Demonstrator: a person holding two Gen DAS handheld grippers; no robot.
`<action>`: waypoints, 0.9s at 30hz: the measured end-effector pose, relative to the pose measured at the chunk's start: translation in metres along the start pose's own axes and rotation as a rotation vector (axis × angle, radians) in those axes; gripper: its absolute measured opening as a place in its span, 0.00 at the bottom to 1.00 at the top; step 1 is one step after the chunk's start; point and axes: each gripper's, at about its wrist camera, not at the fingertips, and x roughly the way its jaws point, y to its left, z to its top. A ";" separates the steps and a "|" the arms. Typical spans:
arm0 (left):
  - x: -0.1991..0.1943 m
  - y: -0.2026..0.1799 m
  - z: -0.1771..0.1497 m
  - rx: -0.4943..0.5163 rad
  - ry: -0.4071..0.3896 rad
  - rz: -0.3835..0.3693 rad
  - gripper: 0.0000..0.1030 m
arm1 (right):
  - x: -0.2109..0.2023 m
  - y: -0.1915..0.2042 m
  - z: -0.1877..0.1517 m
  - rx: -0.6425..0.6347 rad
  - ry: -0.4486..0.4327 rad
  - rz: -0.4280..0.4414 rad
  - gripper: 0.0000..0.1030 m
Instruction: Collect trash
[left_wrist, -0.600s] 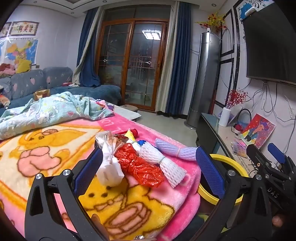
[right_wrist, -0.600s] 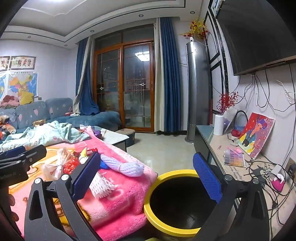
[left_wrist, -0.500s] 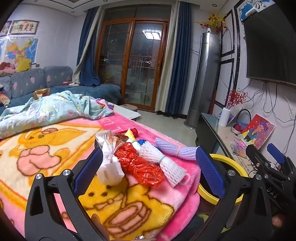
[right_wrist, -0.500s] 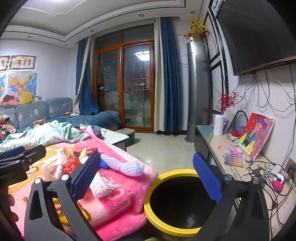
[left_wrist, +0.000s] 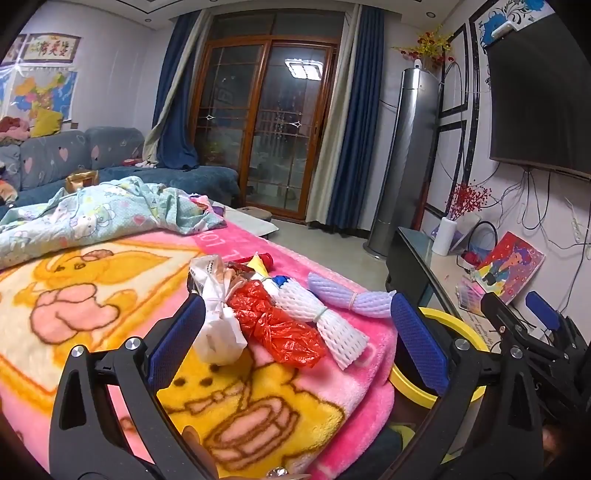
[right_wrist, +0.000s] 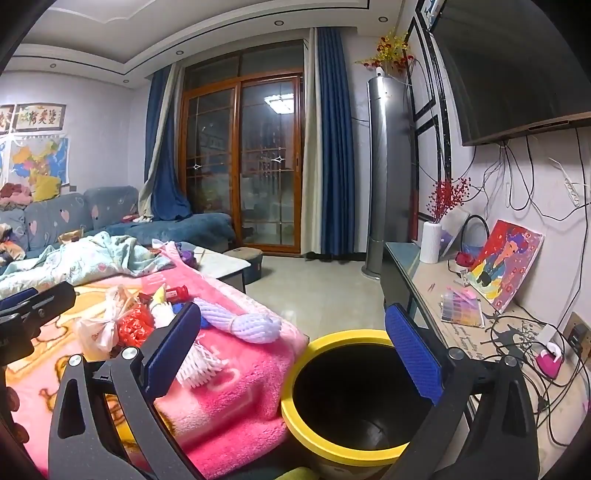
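A: What is lying on the pink blanket (left_wrist: 110, 295) right now?

B: A small heap of trash is sitting near its edge: a knotted white plastic bag (left_wrist: 218, 328), a crumpled red plastic bag (left_wrist: 277, 328) touching it, a white foam net sleeve (left_wrist: 321, 321) beside that, and a lilac foam net sleeve (left_wrist: 351, 295) lying just behind.

A: And the left gripper (left_wrist: 295, 343)?

B: It is hovering over the blanket with its jaws standing wide, holding nothing; the white bag is sitting just beside its left pad.

A: Where is the bin?

B: The yellow-rimmed bin (right_wrist: 328, 446) is standing right against the blanket's edge, its dark inside facing up. The right gripper (right_wrist: 291, 350) is hanging above it, jaws spread wide and gripping nothing.
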 end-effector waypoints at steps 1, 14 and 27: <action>0.000 0.001 0.001 -0.002 0.001 -0.003 0.90 | 0.001 0.001 0.000 0.000 0.001 -0.001 0.94; -0.001 0.003 -0.002 -0.012 0.004 -0.006 0.90 | 0.007 0.001 -0.002 -0.002 0.021 -0.006 0.94; -0.002 0.004 -0.003 -0.014 0.006 -0.007 0.90 | 0.007 0.002 -0.003 -0.005 0.025 -0.001 0.94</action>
